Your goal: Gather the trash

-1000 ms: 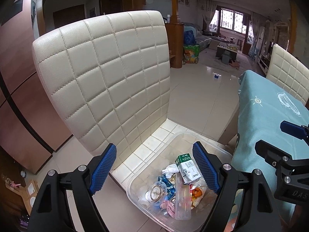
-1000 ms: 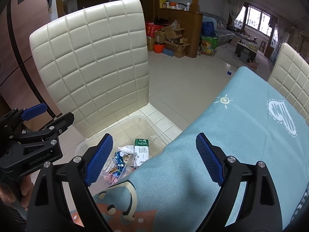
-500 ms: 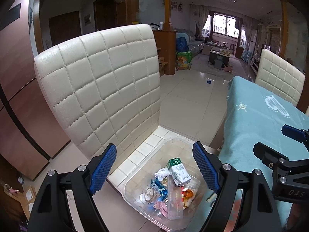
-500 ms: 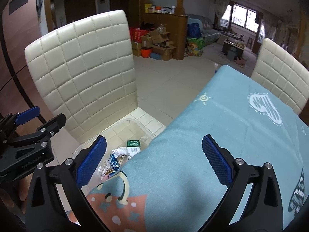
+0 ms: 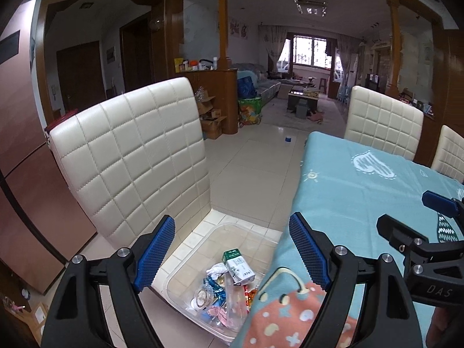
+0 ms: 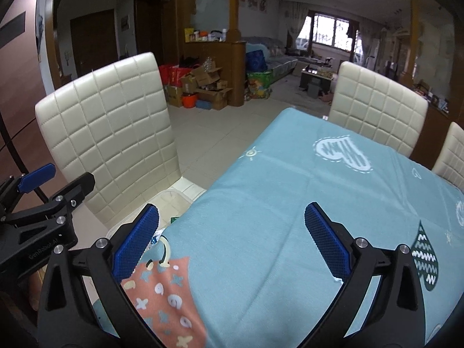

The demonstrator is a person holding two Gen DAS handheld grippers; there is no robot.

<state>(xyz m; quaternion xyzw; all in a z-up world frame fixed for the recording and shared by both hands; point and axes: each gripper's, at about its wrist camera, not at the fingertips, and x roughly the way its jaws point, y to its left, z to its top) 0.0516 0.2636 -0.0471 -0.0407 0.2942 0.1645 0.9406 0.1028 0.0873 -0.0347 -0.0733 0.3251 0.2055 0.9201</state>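
Note:
A clear plastic bin point(image 5: 203, 246) stands on the tiled floor between a cream chair and the table. It holds trash: a green and white carton point(image 5: 239, 266), crumpled wrappers, a clear bottle and a round lid. My left gripper point(image 5: 232, 252) is open and empty, high above the bin. My right gripper point(image 6: 232, 240) is open and empty above the blue tablecloth point(image 6: 290, 203). In the right wrist view only a sliver of the bin point(image 6: 171, 200) shows past the table edge.
A cream quilted chair point(image 5: 130, 156) stands left of the bin. Two more cream chairs point(image 6: 377, 110) stand at the table's far side. Cardboard boxes point(image 6: 203, 87) and bags sit by a wooden counter on the far floor.
Both grippers have risen and pulled back from the bin. The bin now looks smaller and lower, and more tablecloth fills the right wrist view. Both stay open.

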